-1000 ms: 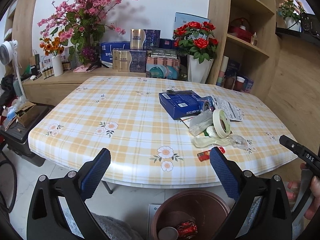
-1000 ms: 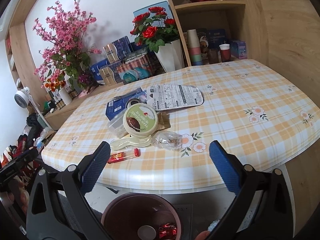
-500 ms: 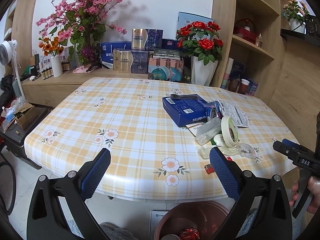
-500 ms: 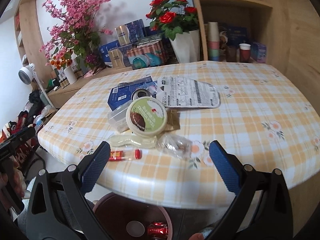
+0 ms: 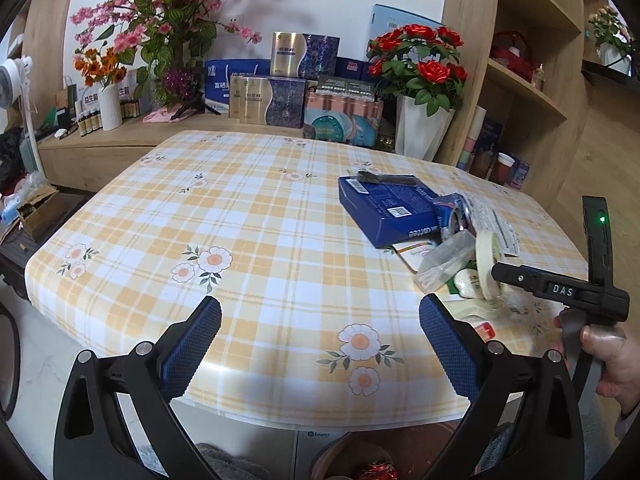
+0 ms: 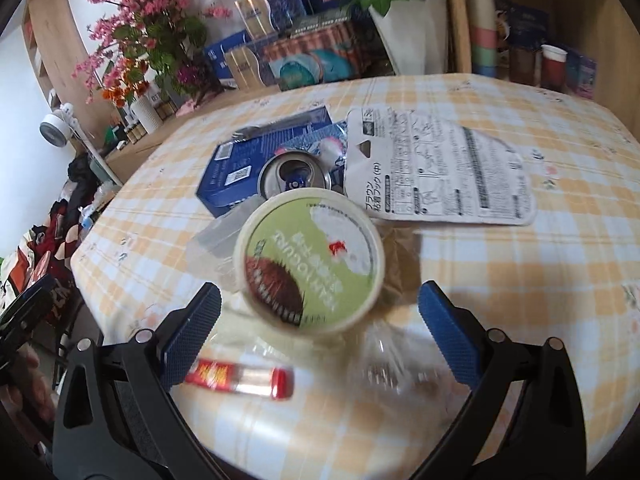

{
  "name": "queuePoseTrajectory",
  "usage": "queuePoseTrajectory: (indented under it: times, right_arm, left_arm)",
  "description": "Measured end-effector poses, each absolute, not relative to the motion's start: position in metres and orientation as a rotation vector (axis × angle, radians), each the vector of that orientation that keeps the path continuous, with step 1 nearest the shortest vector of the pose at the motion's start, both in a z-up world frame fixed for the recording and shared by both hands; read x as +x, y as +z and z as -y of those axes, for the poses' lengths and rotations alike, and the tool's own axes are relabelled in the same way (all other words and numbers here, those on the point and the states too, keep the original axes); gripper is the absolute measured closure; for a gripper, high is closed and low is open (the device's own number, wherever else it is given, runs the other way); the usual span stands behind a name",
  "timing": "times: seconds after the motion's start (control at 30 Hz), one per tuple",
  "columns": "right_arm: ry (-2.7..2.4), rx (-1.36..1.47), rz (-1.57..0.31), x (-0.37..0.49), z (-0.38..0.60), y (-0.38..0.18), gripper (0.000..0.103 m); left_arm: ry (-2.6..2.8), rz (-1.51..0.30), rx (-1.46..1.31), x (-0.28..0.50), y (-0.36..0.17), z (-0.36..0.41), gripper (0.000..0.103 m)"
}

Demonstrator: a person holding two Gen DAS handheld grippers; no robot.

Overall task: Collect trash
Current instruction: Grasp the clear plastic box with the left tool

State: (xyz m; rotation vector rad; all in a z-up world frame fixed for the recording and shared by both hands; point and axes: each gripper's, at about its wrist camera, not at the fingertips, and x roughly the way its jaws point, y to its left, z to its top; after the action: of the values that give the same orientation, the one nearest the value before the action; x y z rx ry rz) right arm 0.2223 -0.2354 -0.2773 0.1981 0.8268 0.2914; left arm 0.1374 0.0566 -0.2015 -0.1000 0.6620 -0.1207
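Checked cloth covers the counter (image 6: 560, 280), with the trash heaped near its front edge. Both pairs of jaws stand wide apart, empty. The right gripper (image 6: 318, 312) is the nearer: the yogurt cup (image 6: 310, 262) lies on its side just ahead between the jaws, lid facing them, while the left gripper (image 5: 320, 322) hangs over bare cloth, well left of the heap.
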Motion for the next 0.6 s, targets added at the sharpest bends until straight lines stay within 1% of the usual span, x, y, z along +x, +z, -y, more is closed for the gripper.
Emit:
queuePoseTrajectory:
  times: [0.2,0.23,0.3,0.6]
  right_arm:
    - [0.313,0.273,-0.888,0.243,0.236,-0.29,0.006]
    - [0.321,0.277,-0.894,0.244,0.235,-0.292,0.007]
    - [0.323,0.248,-0.889,0.243,0.234,-0.29,0.015]
    - [0.286,0.29,-0.828,0.223,0.259,-0.272,0.016]
  left_arm:
    - [-0.115,-0.68,-0.103,0.149,-0.211,-0.06,0.006]
    - [-0.12,-0.683,-0.1,0.151,-0.212,-0.058,0.006]
    - [-0.129,-0.685,-0.094,0.153,-0.214,-0.055,0.006]
    - [-0.29,-0.712,-0.079,0.175,-0.215,-0.016,0.006]
